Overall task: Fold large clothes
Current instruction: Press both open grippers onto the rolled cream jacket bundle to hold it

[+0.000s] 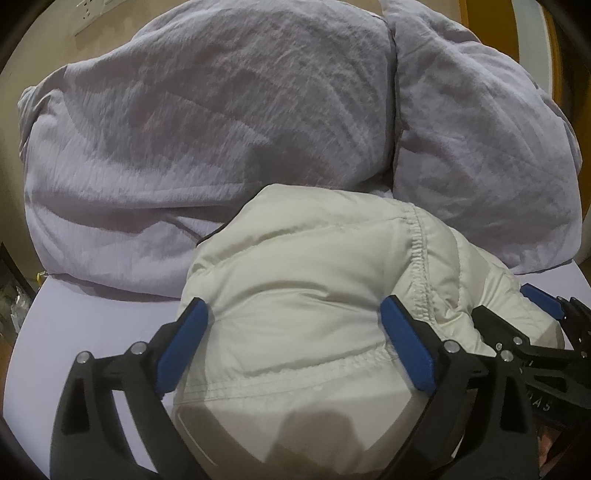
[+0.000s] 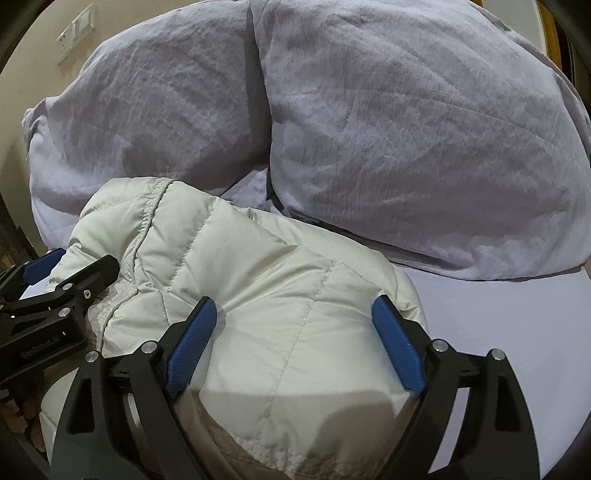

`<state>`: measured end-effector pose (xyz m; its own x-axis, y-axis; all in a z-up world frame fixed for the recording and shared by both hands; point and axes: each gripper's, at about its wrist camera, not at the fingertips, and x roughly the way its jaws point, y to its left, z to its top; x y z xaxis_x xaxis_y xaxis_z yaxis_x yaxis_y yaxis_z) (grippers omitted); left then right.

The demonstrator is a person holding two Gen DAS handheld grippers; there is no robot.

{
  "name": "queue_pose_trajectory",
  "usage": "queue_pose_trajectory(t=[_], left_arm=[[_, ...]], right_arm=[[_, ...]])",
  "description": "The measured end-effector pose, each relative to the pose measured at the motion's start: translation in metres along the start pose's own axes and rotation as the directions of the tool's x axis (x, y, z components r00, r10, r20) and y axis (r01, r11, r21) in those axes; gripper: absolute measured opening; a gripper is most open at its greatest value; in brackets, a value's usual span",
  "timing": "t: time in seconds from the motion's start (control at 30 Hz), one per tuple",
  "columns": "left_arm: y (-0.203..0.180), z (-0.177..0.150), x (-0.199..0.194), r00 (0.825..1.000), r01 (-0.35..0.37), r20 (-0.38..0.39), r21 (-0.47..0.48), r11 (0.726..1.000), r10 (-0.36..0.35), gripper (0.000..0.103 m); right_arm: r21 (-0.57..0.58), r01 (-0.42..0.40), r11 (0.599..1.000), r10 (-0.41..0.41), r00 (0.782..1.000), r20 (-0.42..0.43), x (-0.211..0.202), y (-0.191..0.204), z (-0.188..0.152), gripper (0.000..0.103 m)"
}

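Your left gripper [image 1: 295, 343] — jaws spread wide, blue pads [image 1: 183, 345] flanking a puffy bulge of the cream quilted jacket [image 1: 303, 280]. The fabric fills the gap between the pads; whether they press it or merely bracket it, you cannot tell from this view. An elasticated seam [image 1: 419, 266] runs down the jacket just inside the right-hand pad.

Your right gripper [image 2: 295, 343] — jaws likewise wide apart, blue pads [image 2: 192, 343] straddling another section of the same jacket, a stitched quilt line [image 2: 306, 325] running between them. Contact is again unclear.

The two grippers sit close side by side: each shows at the edge of the other's view, both over the bundled jacket.

Jacket — bunched in a rounded heap on a pale lavender sheet [image 2: 498, 332], directly in front of you.

Behind it, two large lavender pillows [image 1: 207, 122] with a crinkled weave, lying side by side and meeting at a dark seam; the jacket's far edge rests near their lower edges.

Background — beige wall with a white switch plate [image 2: 75, 31], upper left.
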<state>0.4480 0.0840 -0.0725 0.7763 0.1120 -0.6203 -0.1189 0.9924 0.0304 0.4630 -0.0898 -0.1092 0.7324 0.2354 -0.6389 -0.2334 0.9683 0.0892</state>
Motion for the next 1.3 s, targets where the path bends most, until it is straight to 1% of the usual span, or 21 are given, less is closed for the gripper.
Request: queue_pose_trajectory(t=[0.5, 1.3], left_arm=[[0.003, -0.005, 0.012, 1.0, -0.005, 0.008, -0.011, 1.0, 0.005, 0.099], [0.005, -0.003, 0.01, 1.0, -0.002, 0.007, -0.008, 1.0, 0.002, 0.101]], right_arm=[[0.003, 0.005, 1.0, -0.005, 1.0, 0.019, 0.0, -0.002, 0.001, 0.09], [0.005, 0.001, 1.0, -0.001, 1.0, 0.026, 0.004, -0.003, 0.003, 0.09]])
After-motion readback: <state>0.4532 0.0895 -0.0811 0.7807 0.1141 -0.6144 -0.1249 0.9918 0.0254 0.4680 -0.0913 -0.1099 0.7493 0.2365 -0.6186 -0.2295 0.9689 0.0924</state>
